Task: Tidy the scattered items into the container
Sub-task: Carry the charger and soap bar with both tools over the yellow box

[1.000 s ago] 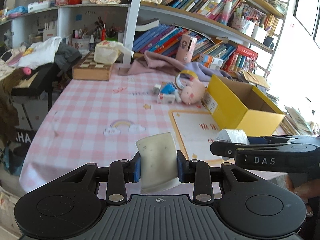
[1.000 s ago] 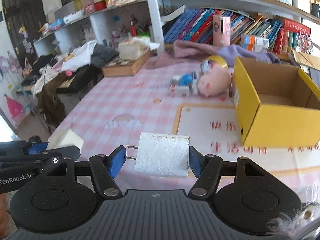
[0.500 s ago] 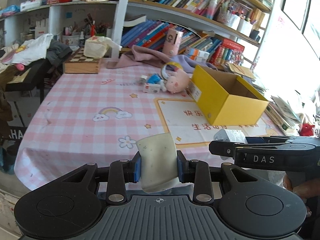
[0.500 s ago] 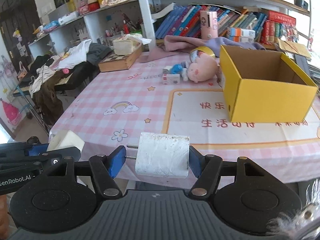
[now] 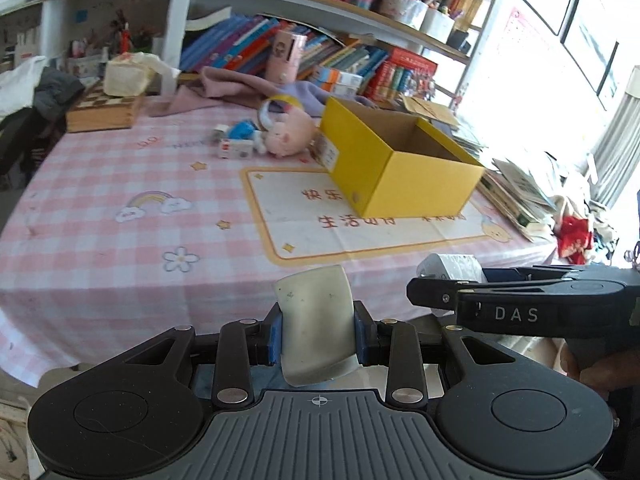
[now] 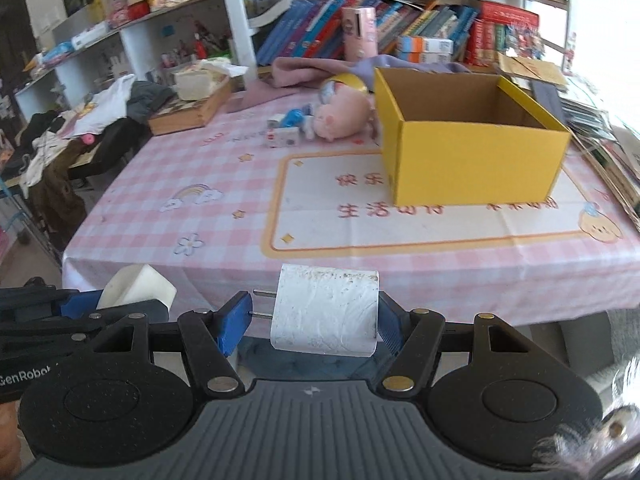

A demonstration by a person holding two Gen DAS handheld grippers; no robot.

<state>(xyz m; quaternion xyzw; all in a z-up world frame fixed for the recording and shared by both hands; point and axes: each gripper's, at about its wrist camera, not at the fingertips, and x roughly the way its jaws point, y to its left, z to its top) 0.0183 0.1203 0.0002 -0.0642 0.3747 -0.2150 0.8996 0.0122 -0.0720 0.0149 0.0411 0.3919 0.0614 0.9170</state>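
Carrying step: left gripper (image 5: pixel 318 330) clamped on pale slab (image 5: pixel 316 328), right gripper (image 6: pixel 316 320) clamped on white plug (image 6: pixel 325 310); next, reach ahead-right over yellow box (image 6: pixel 472 152), release.

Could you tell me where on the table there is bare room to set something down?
The near-left tablecloth around the rainbow print is bare, as is the printed mat in front of the yellow box. The box looks empty. It is crowded behind: the plush pig, small toys and chessboard box.
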